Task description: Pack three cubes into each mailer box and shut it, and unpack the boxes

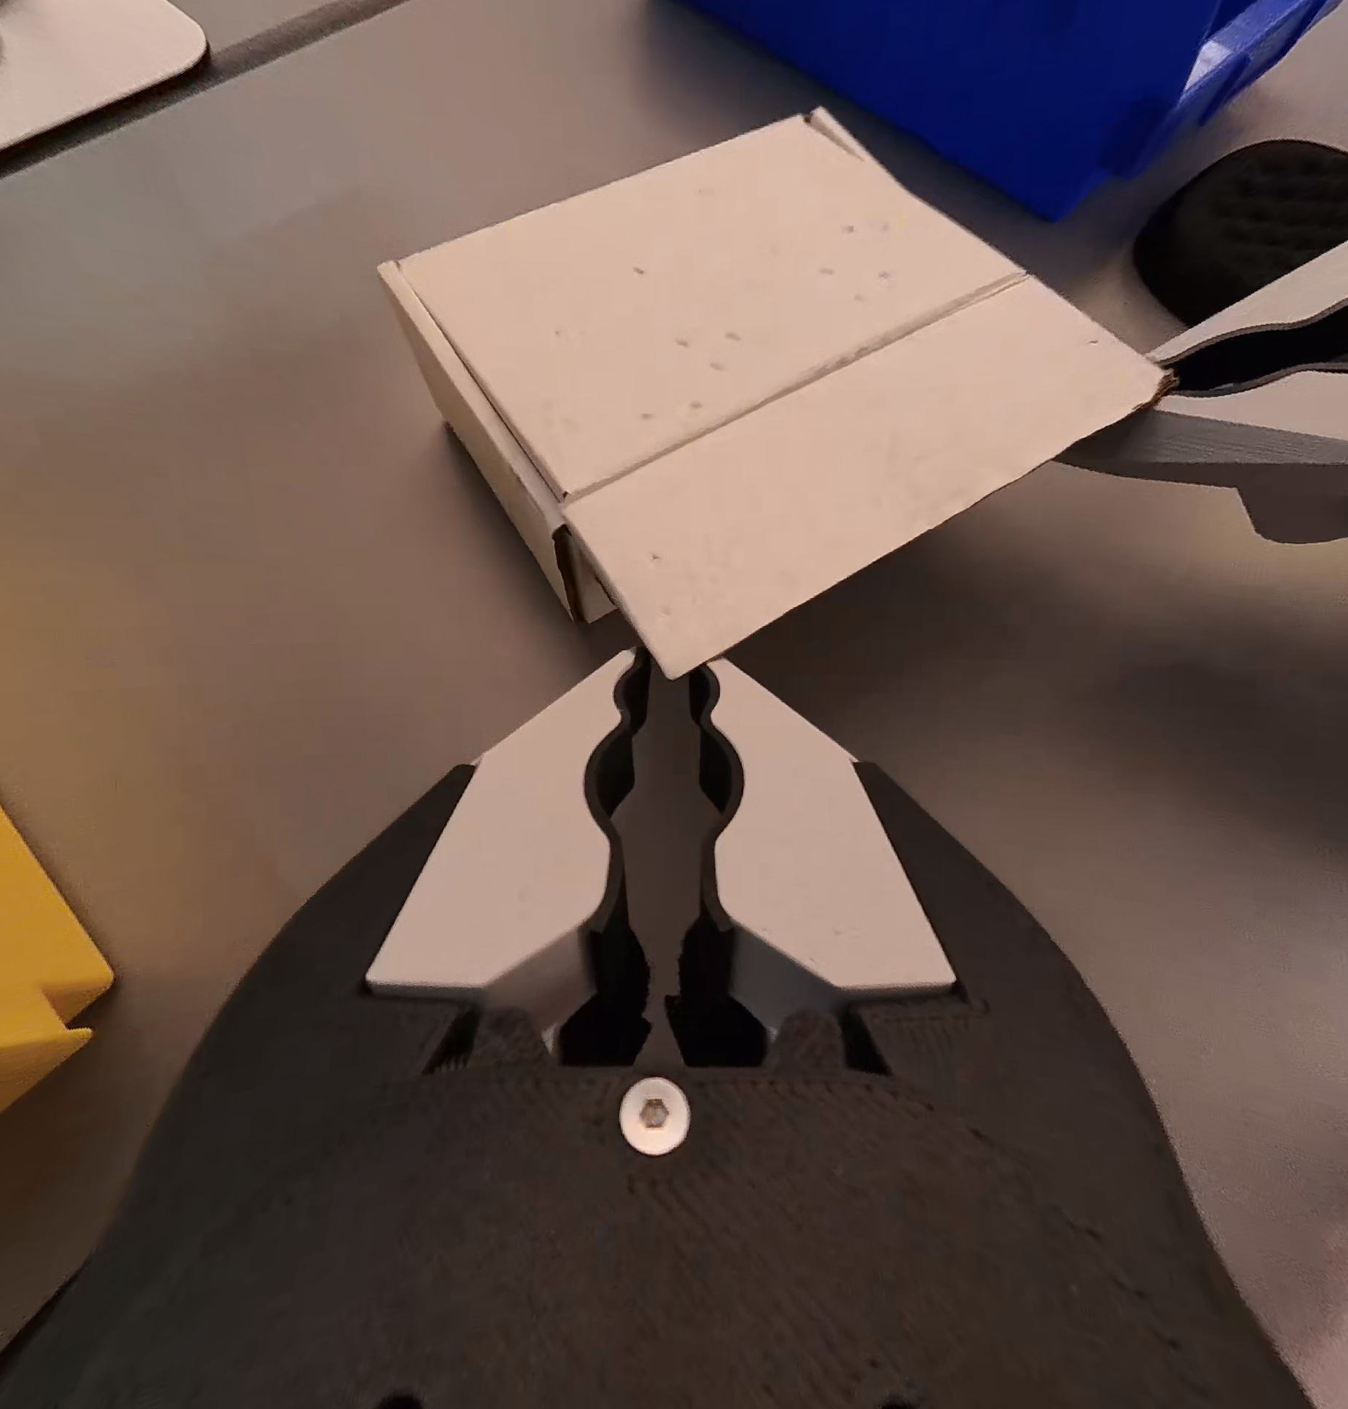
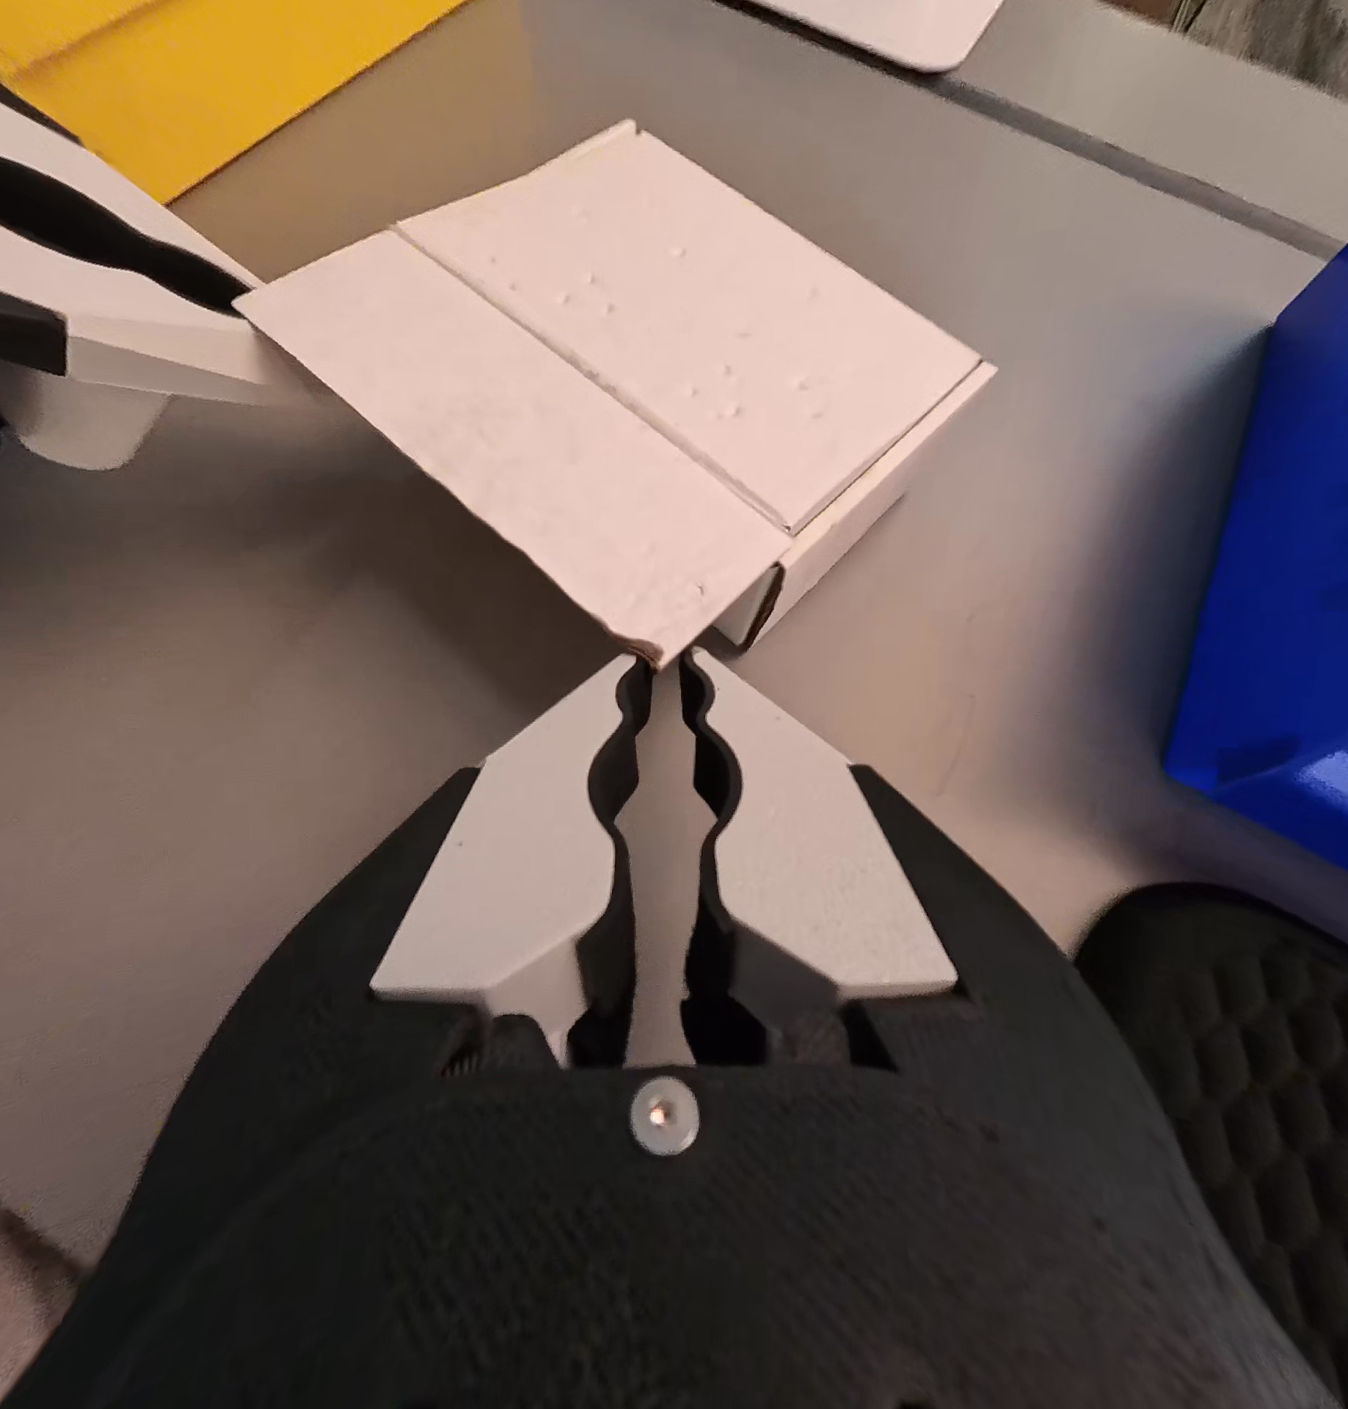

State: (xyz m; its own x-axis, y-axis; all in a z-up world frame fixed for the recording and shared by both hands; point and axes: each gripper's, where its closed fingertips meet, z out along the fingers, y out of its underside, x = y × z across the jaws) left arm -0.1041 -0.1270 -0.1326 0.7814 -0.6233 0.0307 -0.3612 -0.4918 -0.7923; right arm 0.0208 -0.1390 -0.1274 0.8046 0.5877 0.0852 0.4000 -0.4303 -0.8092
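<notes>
The left gripper [image 1: 667,675] is nearly closed, its fingers pinching one free corner of the front flap [image 1: 846,488] of the white mailer box [image 1: 655,320], which sits at twelve o'clock from it on the grey tabletop [image 1: 198,457]. The right gripper [image 2: 659,662] has its fingers drawn in on the opposite corner of the same flap, also at its twelve o'clock; whether either grip is firm I cannot tell, since a thin gap shows behind each tip. The flap sticks out level from the lid rather than tucked down, so the box looks closed on top but not locked. Its long edge runs straight from one gripper to the other, and both are equally near, each at one end. By my reading, the coming move turns on that shared edge: both ends must travel together or the flap twists. A blue bin [image 1: 998,84] lies at one o'clock in the left view, a yellow bin [image 1: 15,953] at eight o'clock.
</notes>
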